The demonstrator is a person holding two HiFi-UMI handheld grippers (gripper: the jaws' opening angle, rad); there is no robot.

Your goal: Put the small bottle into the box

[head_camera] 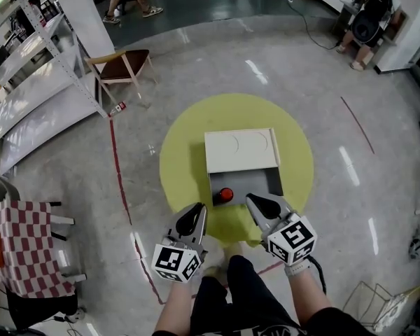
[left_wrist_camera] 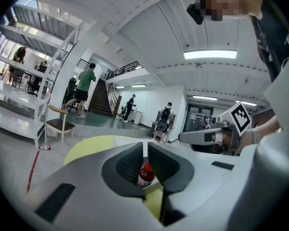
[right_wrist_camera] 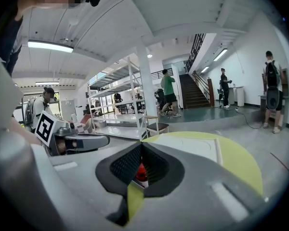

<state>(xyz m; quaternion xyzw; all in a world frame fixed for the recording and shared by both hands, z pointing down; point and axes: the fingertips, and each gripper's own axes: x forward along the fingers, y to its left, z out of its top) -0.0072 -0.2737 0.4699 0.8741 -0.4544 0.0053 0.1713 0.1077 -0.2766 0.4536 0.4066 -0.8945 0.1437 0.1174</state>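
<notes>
Grippers poised over a white box (head_camera: pixel 241 151) on a round yellow mat (head_camera: pixel 185 142). The right gripper (head_camera: pixel 253 201) has its jaws pressed fully together on nothing. The left gripper (head_camera: pixel 199 208) shows only a thin slit between its pads and is also empty. The small bottle (head_camera: pixel 225 195), red-capped, stands upright at the box's near left corner, seemingly inside the open section, though that edge is hard to read.

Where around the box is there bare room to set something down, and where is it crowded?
The yellow mat is bare left of the box, right of it and behind it, up to the mat's far edge. The box's open grey part looks bare on its right. Crowded: the near side, where the small bottle, left gripper and right gripper cluster.
</notes>
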